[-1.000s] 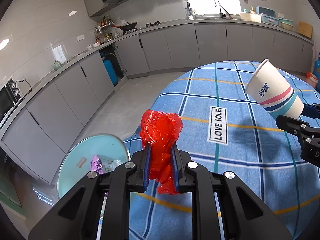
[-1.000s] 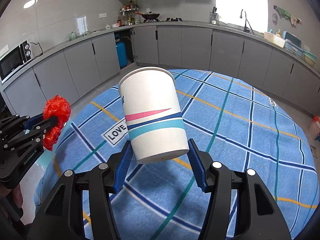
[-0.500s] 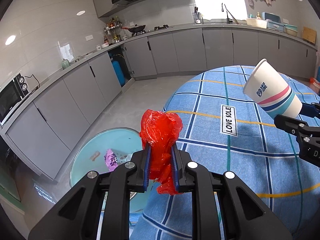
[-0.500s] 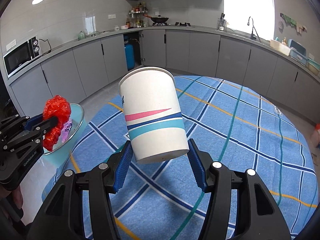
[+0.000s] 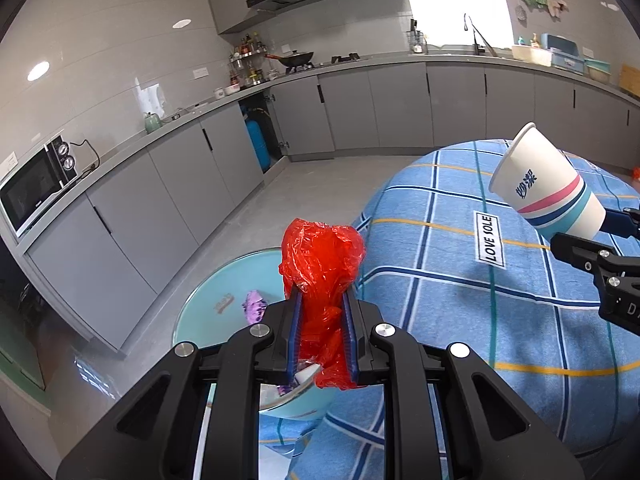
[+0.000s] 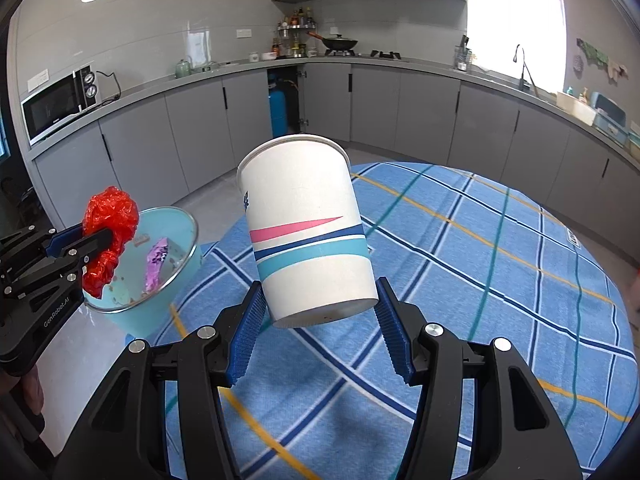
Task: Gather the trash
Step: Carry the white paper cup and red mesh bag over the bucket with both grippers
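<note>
My left gripper [image 5: 320, 320] is shut on a crumpled red plastic bag [image 5: 322, 264], held in the air over the near rim of a light blue bin [image 5: 208, 320]. The bin stands on the floor beside the table and holds a purple wrapper [image 5: 254, 306] and other scraps. My right gripper [image 6: 318, 332] is shut on the base of a white paper cup [image 6: 304, 224] with pink and blue stripes, tilted above the tablecloth. In the right wrist view the left gripper [image 6: 94, 246] with the red bag [image 6: 110, 240] hangs at the bin [image 6: 160, 264]. The cup [image 5: 548, 188] shows at the right of the left wrist view.
A round table with a blue checked cloth [image 6: 500, 280] fills the right side. Grey kitchen cabinets [image 5: 180, 184] line the walls, with a microwave [image 6: 56, 104] on the counter, a blue water bottle [image 6: 278, 110] in an open cabinet and grey floor [image 5: 288, 188] between.
Both grippers have moved left toward the bin, each keeping its hold. The bin has come into fuller view under the red bag, and now shows in the right wrist view.
</note>
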Available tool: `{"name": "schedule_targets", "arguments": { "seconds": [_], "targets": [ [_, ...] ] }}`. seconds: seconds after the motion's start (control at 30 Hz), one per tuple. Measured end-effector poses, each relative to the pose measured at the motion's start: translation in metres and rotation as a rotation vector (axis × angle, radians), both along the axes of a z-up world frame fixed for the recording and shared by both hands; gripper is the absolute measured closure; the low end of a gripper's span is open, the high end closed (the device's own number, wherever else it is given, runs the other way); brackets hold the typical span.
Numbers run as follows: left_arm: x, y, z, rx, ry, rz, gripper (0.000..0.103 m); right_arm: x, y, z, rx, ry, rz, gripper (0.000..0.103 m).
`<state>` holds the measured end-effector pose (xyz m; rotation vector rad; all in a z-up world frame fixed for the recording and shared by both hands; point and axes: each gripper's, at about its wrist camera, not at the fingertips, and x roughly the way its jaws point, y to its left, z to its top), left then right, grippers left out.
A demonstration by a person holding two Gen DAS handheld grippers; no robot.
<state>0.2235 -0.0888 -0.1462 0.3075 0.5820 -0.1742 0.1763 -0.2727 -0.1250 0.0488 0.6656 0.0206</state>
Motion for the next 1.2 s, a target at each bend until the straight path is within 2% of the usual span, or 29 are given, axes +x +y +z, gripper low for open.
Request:
{"name": "schedule_targets", "arguments": {
  "seconds": [1.2],
  "targets": [
    [0.025,0.087,0.004,0.005,-0.012,0.195,0.085,0.039,0.082,0.007,-0.013,-0.012,0.172,0.049]
  ]
}}
